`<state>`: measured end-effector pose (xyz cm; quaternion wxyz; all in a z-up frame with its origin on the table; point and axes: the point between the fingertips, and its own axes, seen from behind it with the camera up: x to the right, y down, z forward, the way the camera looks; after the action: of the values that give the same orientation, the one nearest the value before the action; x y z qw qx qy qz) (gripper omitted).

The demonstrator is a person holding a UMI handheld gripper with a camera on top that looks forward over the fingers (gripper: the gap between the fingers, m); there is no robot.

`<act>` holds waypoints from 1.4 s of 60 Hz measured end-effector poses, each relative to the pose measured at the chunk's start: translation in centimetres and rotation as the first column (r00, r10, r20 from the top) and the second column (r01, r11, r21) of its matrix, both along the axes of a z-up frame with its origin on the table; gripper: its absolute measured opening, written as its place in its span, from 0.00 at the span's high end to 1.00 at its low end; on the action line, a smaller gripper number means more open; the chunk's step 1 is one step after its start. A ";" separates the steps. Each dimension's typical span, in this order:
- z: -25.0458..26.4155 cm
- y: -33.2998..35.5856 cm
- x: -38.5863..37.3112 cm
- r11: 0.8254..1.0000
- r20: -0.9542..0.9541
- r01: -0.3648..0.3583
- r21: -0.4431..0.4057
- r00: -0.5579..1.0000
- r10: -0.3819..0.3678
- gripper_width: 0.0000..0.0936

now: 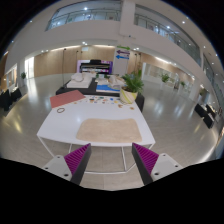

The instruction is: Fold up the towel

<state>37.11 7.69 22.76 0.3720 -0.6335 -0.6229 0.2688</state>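
Observation:
A beige towel (110, 129) lies flat and spread out on a white table (60, 128), near its front edge. My gripper (112, 163) hangs in the air short of the table, some way back from the towel. Its two fingers (76, 160) with magenta pads stand wide apart with nothing between them but the floor and the table's front edge.
A potted green plant (130, 87) stands at the table's far right. A pinkish flat sheet (68, 98) and dark objects (104, 87) lie at the far end. A small ring-like thing (61, 110) lies left of the towel. Open shiny floor surrounds the table.

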 end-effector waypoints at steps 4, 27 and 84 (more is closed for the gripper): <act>-0.4 -2.8 0.2 1.000 0.001 -0.029 -0.008 1.000 0.029 0.09; -4.6 -15.7 -7.3 0.986 -0.028 -0.161 -0.041 0.987 0.160 0.09; -23.9 -12.4 -28.9 0.997 0.120 -0.023 0.076 0.993 0.014 0.99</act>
<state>8.18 -4.68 -1.10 0.3558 -0.6278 -0.6598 0.2096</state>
